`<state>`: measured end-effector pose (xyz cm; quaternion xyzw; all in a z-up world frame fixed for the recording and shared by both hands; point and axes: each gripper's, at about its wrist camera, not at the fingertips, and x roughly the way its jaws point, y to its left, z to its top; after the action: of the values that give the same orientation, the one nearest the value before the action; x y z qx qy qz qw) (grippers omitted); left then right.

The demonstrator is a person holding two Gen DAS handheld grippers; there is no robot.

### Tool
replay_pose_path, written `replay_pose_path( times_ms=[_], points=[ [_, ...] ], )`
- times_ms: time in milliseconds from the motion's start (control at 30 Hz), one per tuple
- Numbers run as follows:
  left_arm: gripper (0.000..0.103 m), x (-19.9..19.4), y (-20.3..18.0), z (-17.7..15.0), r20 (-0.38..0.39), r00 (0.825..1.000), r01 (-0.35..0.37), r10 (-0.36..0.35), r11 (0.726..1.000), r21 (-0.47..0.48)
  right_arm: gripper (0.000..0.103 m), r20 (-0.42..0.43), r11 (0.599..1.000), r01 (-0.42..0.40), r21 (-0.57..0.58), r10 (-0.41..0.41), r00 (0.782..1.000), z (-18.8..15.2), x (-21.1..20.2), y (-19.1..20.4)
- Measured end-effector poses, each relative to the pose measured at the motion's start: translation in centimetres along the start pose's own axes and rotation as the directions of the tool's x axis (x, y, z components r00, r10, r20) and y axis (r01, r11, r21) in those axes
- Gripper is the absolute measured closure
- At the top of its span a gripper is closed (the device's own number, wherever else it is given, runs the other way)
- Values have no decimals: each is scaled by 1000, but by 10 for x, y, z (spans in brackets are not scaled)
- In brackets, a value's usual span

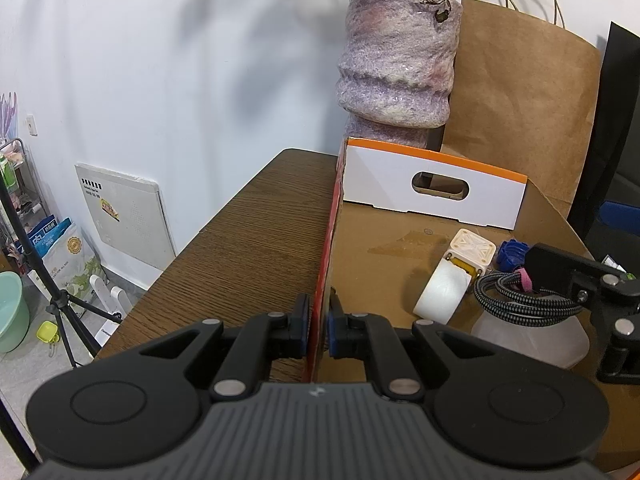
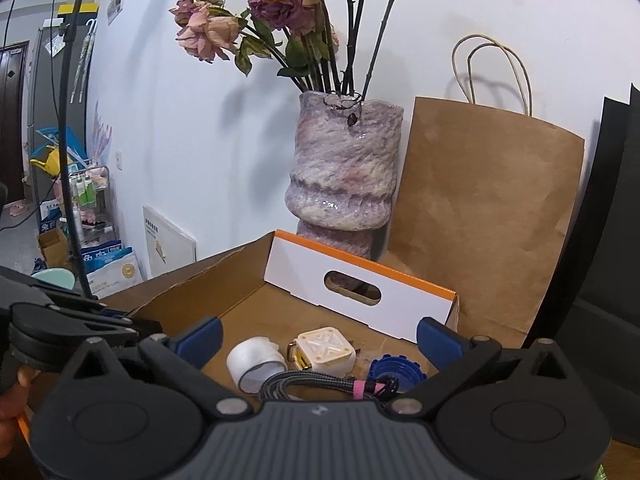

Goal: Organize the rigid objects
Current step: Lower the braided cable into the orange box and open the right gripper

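Left gripper [image 1: 319,322]: jaws pinched tight on the left side wall of the cardboard box [image 1: 325,264], one pad each side.
Right gripper [image 2: 319,334]: jaws spread wide, nothing between the pads; coiled cable [image 2: 320,388] lies just below them.
Box contents: white roll [image 2: 256,362] at 9 o'clock of the cream square case [image 2: 326,350]; blue cap [image 2: 394,370] at 3 o'clock of the case.
Box position: on wooden table [image 1: 240,240].
Background: vase [image 2: 346,176] at 12 o'clock of the box; paper bag [image 2: 488,208] at 3 o'clock of the vase.
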<state>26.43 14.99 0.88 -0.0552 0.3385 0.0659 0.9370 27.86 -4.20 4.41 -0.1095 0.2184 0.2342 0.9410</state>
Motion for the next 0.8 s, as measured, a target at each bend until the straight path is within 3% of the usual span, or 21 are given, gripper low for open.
replay_pose_path(
  times_ms=[433, 800],
  points=[
    [93, 0, 0, 0, 0, 1000, 0, 0, 1000, -1, 0, 42, 999, 7, 41, -8, 999, 6, -17, -13],
    [93, 0, 0, 0, 0, 1000, 0, 0, 1000, -1, 0, 7, 978, 168, 122, -170, 985, -11, -28, -68]
  ],
)
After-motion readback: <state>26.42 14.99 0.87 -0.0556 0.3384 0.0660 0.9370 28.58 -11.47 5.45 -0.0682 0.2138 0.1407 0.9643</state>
